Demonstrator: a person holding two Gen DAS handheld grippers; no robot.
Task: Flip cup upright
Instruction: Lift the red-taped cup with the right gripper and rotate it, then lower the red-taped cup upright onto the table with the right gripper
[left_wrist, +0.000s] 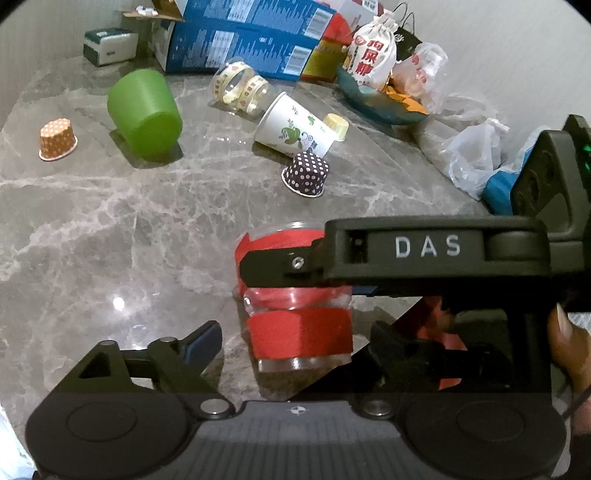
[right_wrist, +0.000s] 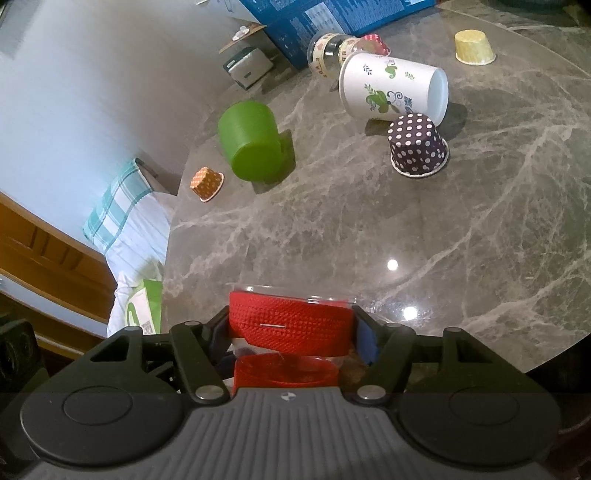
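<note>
A clear plastic cup with red woven bands (left_wrist: 299, 332) stands on the grey marble table (left_wrist: 110, 221). My right gripper (right_wrist: 291, 332) is shut on this cup (right_wrist: 291, 321), with a finger on each side of it. In the left wrist view the right gripper (left_wrist: 280, 266) reaches in from the right and crosses the cup's upper part. My left gripper (left_wrist: 295, 350) is open, its fingers (left_wrist: 203, 341) wide apart on either side of the cup, not touching it.
Other cups on the table: a green cup (left_wrist: 146, 114) on its side, a white printed paper cup (left_wrist: 295, 125) on its side, a clear cup (left_wrist: 240, 85), upside-down orange (left_wrist: 57, 139), dark dotted (left_wrist: 306, 173) and yellow (left_wrist: 336, 126) baking cups. Blue boxes (left_wrist: 240, 37) and bags (left_wrist: 472, 155) line the back. The table edge (right_wrist: 170, 240) is on the left.
</note>
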